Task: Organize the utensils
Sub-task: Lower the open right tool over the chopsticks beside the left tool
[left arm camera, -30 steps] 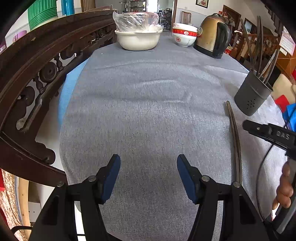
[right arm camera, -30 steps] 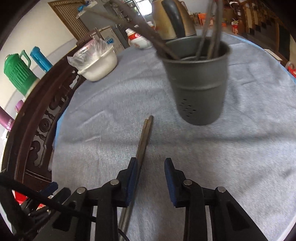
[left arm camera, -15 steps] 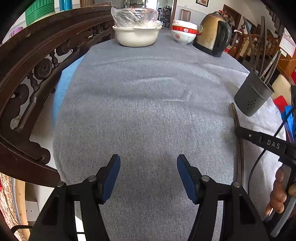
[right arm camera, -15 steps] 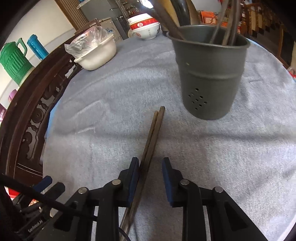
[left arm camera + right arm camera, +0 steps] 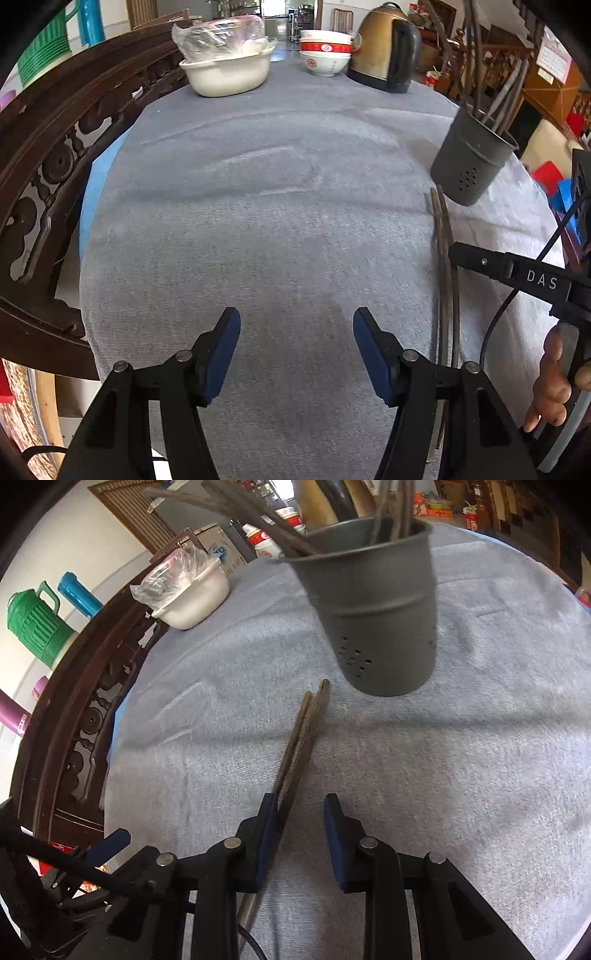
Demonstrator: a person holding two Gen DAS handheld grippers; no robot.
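The chopsticks [image 5: 299,738] lie flat on the grey cloth [image 5: 461,775], long axis toward 1 o'clock, tips near the holder [image 5: 384,627]. Right gripper [image 5: 300,812] angles downward, jaws apart, the pair against its left pad. Left gripper [image 5: 296,332] hovers with jaws wide, empty.

Grey cloth [image 5: 280,229]; dk grey perforated holder [image 5: 384,627]; brown chopsticks [image 5: 301,734]; blue-padded fingers [image 5: 267,834].

Round table [image 5: 280,229] under a grey cloth [image 5: 258,258], blue layer [image 5: 94,184] showing at its left edge. On it: 2 dark chopsticks [image 5: 301,734] lying side by side, tips near a grey perforated holder [image 5: 380,627] with more sticks in it. Far end: cream basin [image 5: 229,74] with a plastic bag, stacked red-and-white bowls [image 5: 325,55], brass-coloured kettle [image 5: 384,55]
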